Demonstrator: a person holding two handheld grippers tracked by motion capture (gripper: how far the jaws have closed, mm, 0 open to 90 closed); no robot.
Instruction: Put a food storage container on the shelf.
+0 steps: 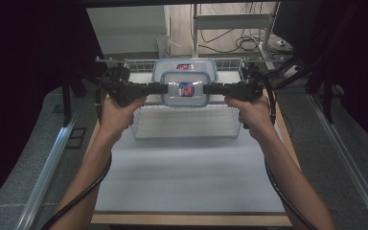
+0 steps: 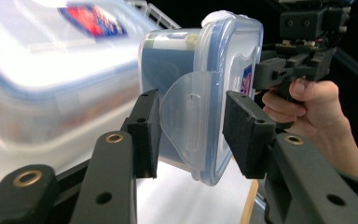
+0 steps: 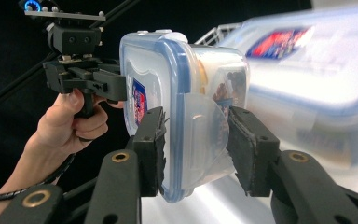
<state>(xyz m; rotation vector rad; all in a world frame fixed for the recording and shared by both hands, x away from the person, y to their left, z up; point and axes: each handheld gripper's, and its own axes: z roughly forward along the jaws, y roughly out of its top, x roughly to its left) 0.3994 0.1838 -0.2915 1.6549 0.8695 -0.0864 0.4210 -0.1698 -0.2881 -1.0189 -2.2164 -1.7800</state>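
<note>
Plastic box [image 1: 185, 88] hangs over basket [image 1: 184, 125], L tongs [image 2: 191, 133] & R tongs [image 3: 196, 147] each pinching a side clip; uneven lift could pop clip, drop box.

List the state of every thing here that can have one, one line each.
Small container: lid on, side flaps down, held in the air over the basket between both grippers.
Large container: lid on, resting in the basket behind.
Wire basket: upright on the table, front part bare.
Left gripper: shut on the small container's end.
Right gripper: shut on its other end.
</note>
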